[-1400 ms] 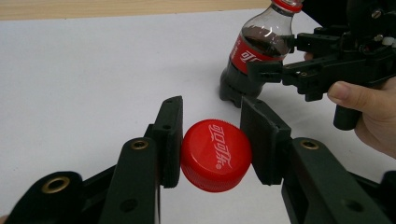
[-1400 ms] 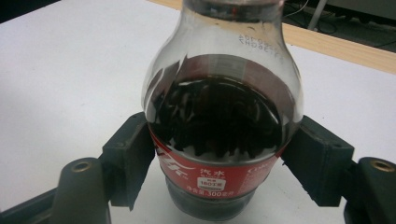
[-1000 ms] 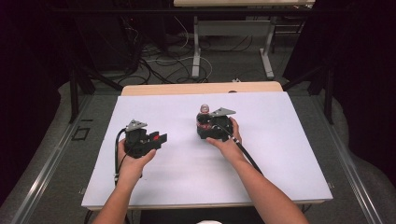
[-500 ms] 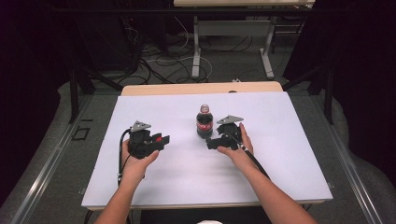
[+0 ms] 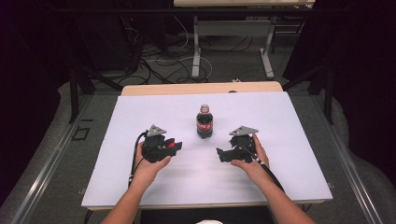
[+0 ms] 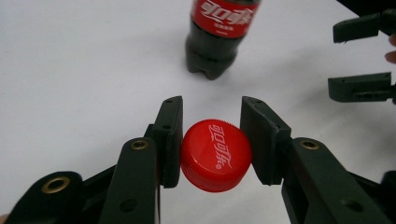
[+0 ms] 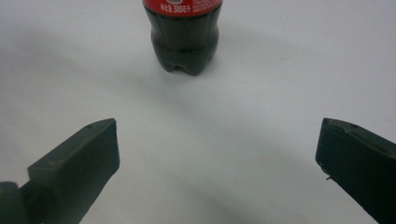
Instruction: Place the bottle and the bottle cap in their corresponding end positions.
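Cap (image 6: 215,155) sits pinched between my left gripper's (image 6: 212,140) jaws, printed top facing the camera. Bottle (image 5: 204,122) stands upright mid-table (image 5: 116,186), at roughly one o'clock from that gripper. My right gripper (image 7: 217,163) gapes wide and empty, bottle dead ahead at twelve. If I'm recapping, I reckon I should clamp the bottle's body first, then bring the cap down level over the neck.

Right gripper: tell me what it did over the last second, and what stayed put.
The right gripper let go of the bottle and drew back toward the person, its jaws now wide open. The bottle stands upright where it was. The left gripper barely shifted, still clamping the red cap.
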`<state>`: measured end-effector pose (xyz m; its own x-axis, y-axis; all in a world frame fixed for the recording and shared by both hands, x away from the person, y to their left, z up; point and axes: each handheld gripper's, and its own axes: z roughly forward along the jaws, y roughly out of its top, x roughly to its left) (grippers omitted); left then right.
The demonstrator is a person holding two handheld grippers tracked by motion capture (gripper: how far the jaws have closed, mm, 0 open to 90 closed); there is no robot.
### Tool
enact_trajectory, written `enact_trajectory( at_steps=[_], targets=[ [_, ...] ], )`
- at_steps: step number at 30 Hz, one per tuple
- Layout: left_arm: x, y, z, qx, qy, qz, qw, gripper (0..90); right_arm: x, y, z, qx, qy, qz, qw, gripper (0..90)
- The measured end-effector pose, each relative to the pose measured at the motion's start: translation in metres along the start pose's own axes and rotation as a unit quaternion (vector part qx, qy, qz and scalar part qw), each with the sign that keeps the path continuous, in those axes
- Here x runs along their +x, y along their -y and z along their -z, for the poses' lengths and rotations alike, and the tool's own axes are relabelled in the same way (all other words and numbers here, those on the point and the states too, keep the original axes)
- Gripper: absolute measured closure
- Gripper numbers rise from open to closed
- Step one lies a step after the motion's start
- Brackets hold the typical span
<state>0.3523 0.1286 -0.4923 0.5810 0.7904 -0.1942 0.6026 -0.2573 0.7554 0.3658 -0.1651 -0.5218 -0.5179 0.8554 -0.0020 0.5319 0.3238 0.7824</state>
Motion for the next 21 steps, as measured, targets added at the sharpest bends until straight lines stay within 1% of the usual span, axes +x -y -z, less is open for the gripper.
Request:
enact_trajectory(
  at_steps=[1,2,3,4,5,7,8,10,11,12,13,14,15,16,17,18,20,21],
  targets=[
    [-0.003,0.0,-0.004,0.001,0.006,0.001,1.0,61.1,-0.001,0.002,0.003,-0.001,0.003,-0.005,1.0,0.0],
    [-0.007,0.001,-0.008,0.005,0.014,-0.001,0.9999,61.0,-0.003,0.003,0.006,0.002,0.0,-0.008,1.0,0.0],
    [-0.012,0.001,-0.014,0.003,0.021,0.004,0.9998,61.0,-0.005,0.005,0.007,-0.007,0.001,-0.012,0.9999,0.0],
    [-0.014,0.001,-0.017,0.01,0.023,-0.008,0.9997,61.0,-0.006,0.006,0.008,-0.009,-0.003,-0.016,0.9998,0.0],
    [-0.02,0.002,-0.023,0.013,0.029,-0.005,0.9995,61.1,-0.007,0.007,0.009,-0.011,-0.003,-0.019,0.9998,0.0],
    [-0.03,0.003,-0.035,0.018,0.043,-0.008,0.9989,61.1,-0.011,0.01,0.011,-0.013,-0.004,-0.027,0.9996,0.0],
    [-0.035,0.004,-0.041,0.018,0.045,-0.01,0.9988,61.1,-0.013,0.011,0.011,-0.011,-0.004,-0.026,0.9996,0.0],
    [-0.043,0.006,-0.051,0.024,0.058,-0.02,0.9978,61.1,-0.015,0.013,0.011,-0.013,-0.004,-0.035,0.9993,0.0],
    [-0.048,0.008,-0.057,0.018,0.065,-0.018,0.9976,61.1,-0.016,0.014,0.011,-0.013,-0.001,-0.035,0.9993,0.0],
    [-0.05,0.009,-0.061,0.022,0.068,-0.022,0.9972,61.1,-0.016,0.015,0.011,-0.014,-0.002,-0.036,0.9993,0.0],
    [-0.052,0.011,-0.065,0.024,0.071,-0.02,0.997,61.1,-0.017,0.017,0.012,-0.013,0.0,-0.036,0.9993,0.0],
    [-0.054,0.012,-0.068,0.02,0.075,-0.016,0.9969,61.1,-0.018,0.018,0.012,-0.015,0.002,-0.036,0.9992,0.0],
    [-0.056,0.013,-0.072,0.017,0.076,-0.017,0.9968,61.1,-0.018,0.019,0.012,-0.015,0.004,-0.039,0.9991,0.0],
    [-0.058,0.014,-0.074,0.02,0.077,-0.017,0.9967,61.1,-0.019,0.02,0.011,-0.013,0.006,-0.039,0.9991,0.0],
    [-0.059,0.015,-0.076,0.023,0.076,-0.022,0.9966,61.0,-0.02,0.021,0.011,-0.012,0.005,-0.039,0.9991,0.0],
    [-0.062,0.016,-0.078,0.017,0.075,-0.02,0.9968,61.1,-0.02,0.022,0.011,-0.013,0.005,-0.042,0.999,0.0],
    [-0.063,0.019,-0.081,0.025,0.069,-0.038,0.9966,61.0,-0.02,0.024,0.012,-0.012,0.004,-0.042,0.999,0.0],
    [-0.064,0.021,-0.083,0.026,0.066,-0.04,0.9967,61.0,-0.021,0.024,0.012,-0.011,0.004,-0.041,0.9991,0.0]
  ],
)
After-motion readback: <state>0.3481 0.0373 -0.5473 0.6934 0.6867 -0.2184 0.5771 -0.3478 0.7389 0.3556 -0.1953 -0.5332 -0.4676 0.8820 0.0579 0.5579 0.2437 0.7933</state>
